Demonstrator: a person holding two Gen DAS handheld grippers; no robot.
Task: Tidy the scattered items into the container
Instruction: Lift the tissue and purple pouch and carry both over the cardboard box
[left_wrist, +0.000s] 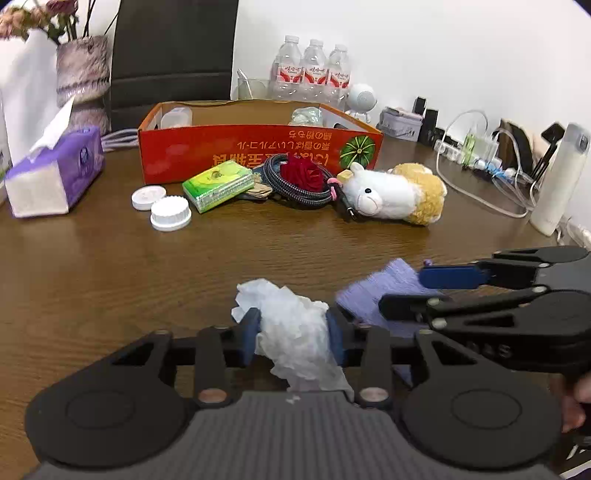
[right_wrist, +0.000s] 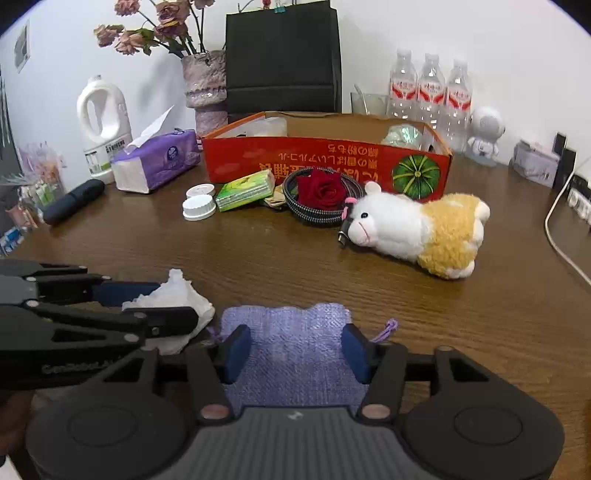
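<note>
Left wrist view showed the left gripper (left_wrist: 291, 334) low over the desk (left_wrist: 110, 266), fingers (left_wrist: 249, 332) narrow, pressed against both sides of a crumpled white tissue (left_wrist: 291, 325): thin, wrinkled, soft. Just beside it, the right gripper (right_wrist: 295, 350) straddled a lilac drawstring pouch (right_wrist: 288, 332) of coarse woven cloth, lying flat. Its fingers (right_wrist: 236, 350) stood partly open at the pouch's edges; whether they pressed it, I couldn't tell.

Progress, as I judged it: early. Neither item looked lifted yet.

Farther back, loose on the wood-grain desk and not yet tidied:
- two white ribbed plastic caps (left_wrist: 170, 212), round
- green tissue pack (left_wrist: 218, 186), glossy film wrap, flat block
- coiled braided cable (left_wrist: 299, 188), red fabric rose (left_wrist: 303, 175) resting in the coil
- fluffy white-and-yellow plush alpaca (left_wrist: 395, 197), on its side

All sat just in front of the red cardboard box (left_wrist: 258, 153), shallow and open-topped, brown inside. It already held a pale plastic item at the left end and a crinkly clear wrapper at the right. Most of the job was left.
</note>
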